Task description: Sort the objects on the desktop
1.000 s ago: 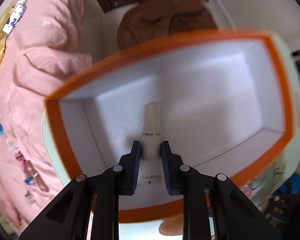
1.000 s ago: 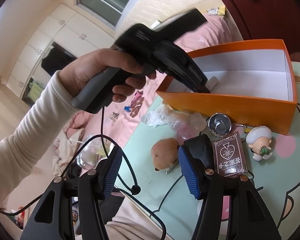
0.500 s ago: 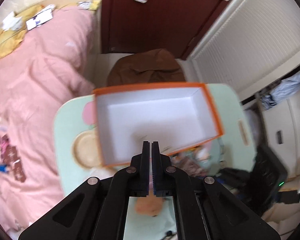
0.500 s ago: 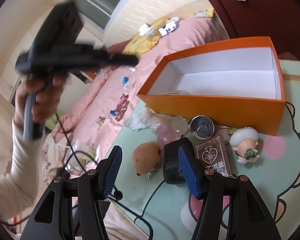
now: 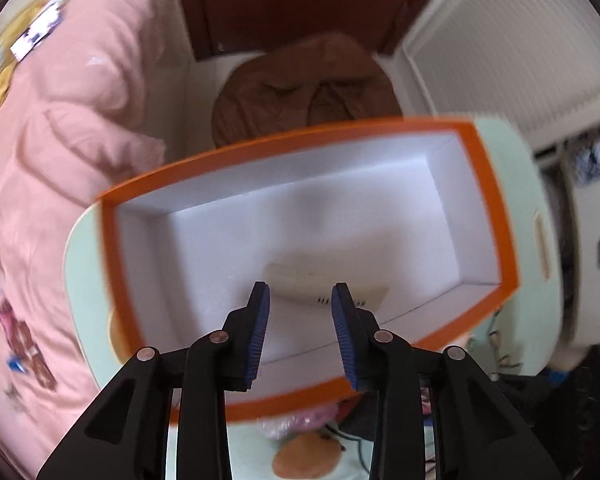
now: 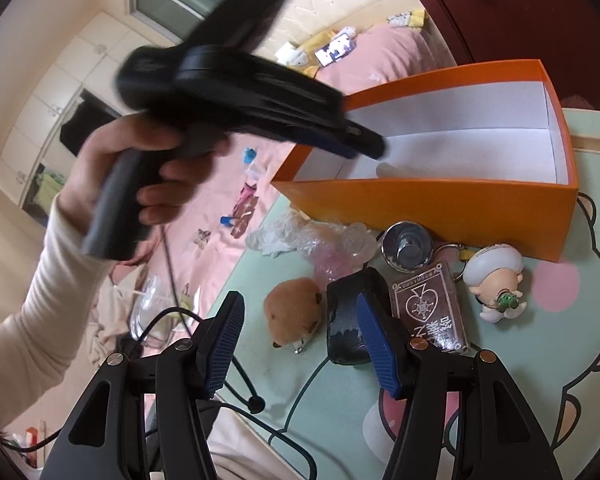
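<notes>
Left claw just opening, empty, above the white tube lying in the orange box; right claw half-wide, empty, near the plush toy, black case and figurine on the bench.

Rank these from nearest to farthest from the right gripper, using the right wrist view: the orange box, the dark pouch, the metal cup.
1. dark pouch, against the inner side of the right gripper's right finger.
2. metal cup, farther back, in front of the box wall.
3. orange box, at the back.
</notes>
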A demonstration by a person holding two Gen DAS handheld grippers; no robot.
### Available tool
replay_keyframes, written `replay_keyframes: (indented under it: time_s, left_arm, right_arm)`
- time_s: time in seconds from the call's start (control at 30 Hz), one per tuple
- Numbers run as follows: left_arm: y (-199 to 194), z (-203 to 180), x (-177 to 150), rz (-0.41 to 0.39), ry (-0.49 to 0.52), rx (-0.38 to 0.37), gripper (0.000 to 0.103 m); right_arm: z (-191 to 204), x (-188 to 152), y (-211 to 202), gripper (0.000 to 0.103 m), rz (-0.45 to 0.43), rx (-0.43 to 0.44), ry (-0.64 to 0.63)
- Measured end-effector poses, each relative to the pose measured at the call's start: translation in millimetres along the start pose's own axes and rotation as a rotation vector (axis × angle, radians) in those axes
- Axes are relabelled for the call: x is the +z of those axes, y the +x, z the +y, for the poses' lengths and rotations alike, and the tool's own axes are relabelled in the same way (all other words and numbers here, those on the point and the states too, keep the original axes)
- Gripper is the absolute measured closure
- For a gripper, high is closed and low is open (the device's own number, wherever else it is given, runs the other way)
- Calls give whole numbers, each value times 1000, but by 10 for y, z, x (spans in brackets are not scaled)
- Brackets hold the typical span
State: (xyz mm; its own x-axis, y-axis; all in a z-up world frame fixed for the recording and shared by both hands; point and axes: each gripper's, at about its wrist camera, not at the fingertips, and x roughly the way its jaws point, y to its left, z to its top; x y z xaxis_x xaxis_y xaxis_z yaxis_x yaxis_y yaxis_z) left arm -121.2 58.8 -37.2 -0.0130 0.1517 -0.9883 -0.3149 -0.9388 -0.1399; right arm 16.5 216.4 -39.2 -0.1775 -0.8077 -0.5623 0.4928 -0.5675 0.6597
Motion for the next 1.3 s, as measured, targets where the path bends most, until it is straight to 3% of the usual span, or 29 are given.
replay_keyframes:
  time_s: [0.03, 0.23, 0.4, 0.47, 0.57, 0.73, 0.87, 0.93, 0.97, 1.0, 1.13, 1.3]
  left_arm:
    - [103, 9, 51, 47, -42, -14, 69]
    - [367, -10, 168, 152, -119, -76, 68]
    - [358, -53, 286, 98, -146, -61, 65]
    - [355, -55, 324, 81, -164, -65, 53]
    - [325, -59, 371, 44, -193, -59, 45]
    - [310, 3, 476, 9, -270, -81, 45]
    - [359, -92, 471, -8, -200, -66, 46]
    - [346, -144, 458, -13, -148, -32, 53]
    - [338, -157, 448, -14, -128, -3, 72]
    - [330, -167, 437, -17, -101, 28, 80]
    - [292, -100, 368, -36, -46, -7, 82]
    - [-159, 25, 185, -179, -51, -42, 82]
  right_arm:
    - [-4, 6, -7, 45, -1, 0, 2]
    - [-43, 38, -41, 45, -3, 12, 21]
    - [-52, 47, -41, 45, 0, 23, 27]
    - [-53, 47, -34, 45, 0, 23, 25]
    - [-56, 48, -31, 45, -1, 22, 21]
    - [-59, 38, -35, 45, 1, 25, 21]
    - [-23, 31, -38, 44, 3, 24, 16]
    - [-9, 37, -54, 44, 0, 24, 15]
    - [-10, 38, -58, 44, -2, 22, 15]
    - [-14, 44, -57, 44, -3, 22, 18]
    - [-28, 56, -66, 44, -10, 24, 23]
    - [-35, 69, -73, 44, -17, 16, 15]
